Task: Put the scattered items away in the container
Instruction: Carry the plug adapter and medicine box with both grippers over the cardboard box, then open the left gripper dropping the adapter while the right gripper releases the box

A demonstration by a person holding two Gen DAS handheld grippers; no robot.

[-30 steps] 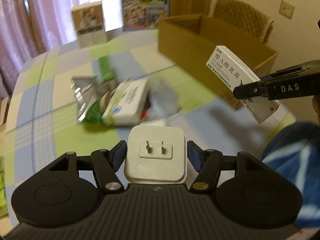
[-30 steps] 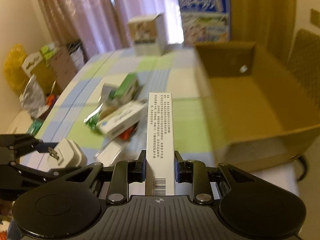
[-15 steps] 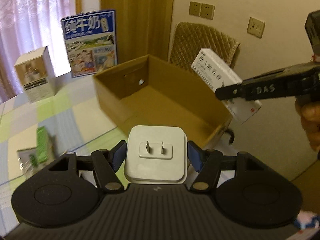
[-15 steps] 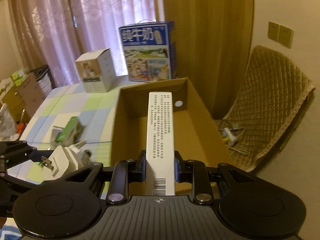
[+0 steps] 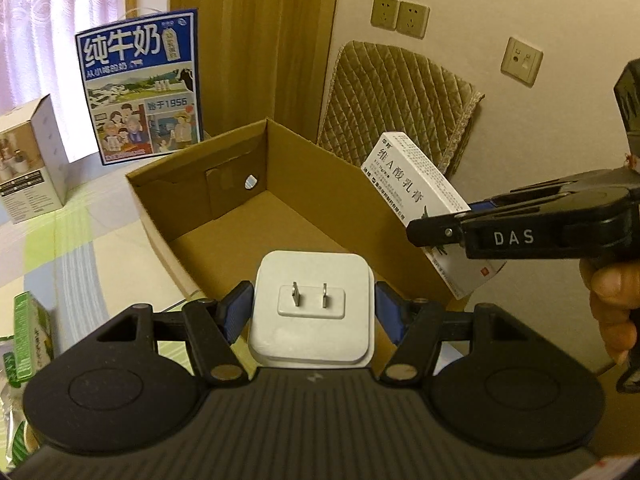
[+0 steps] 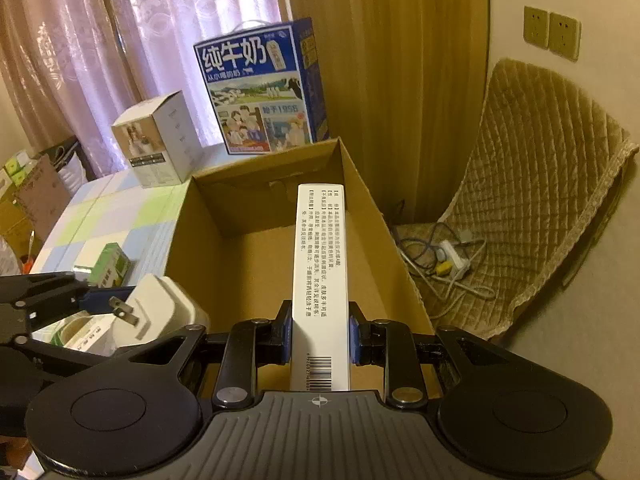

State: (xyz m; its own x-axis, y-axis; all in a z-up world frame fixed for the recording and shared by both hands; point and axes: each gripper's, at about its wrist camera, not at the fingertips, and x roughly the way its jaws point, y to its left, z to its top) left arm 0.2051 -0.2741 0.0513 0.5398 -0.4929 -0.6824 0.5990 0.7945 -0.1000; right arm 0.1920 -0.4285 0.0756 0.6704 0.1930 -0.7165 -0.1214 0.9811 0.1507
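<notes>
Your two wrist cameras look steeply down, from close above, into the same open brown cardboard box (image 5: 224,216) (image 6: 248,256).

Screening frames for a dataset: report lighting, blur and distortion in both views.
Left wrist view: dim warm light, sharp on the white plug adapter, fisheye bending the cardboard box, dark corners. Right wrist view: same dimness, curtains backlit, ointment box print crisp.

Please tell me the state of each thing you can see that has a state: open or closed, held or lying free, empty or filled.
Cardboard box: open on top, nothing seen inside.
White plug adapter: held, prongs facing the camera.
Left gripper: shut on the adapter.
Slim medicine box: held, closed.
Right gripper: shut on the medicine box.
Green carton: lying free on the table.
Milk carton: upright, closed.
</notes>
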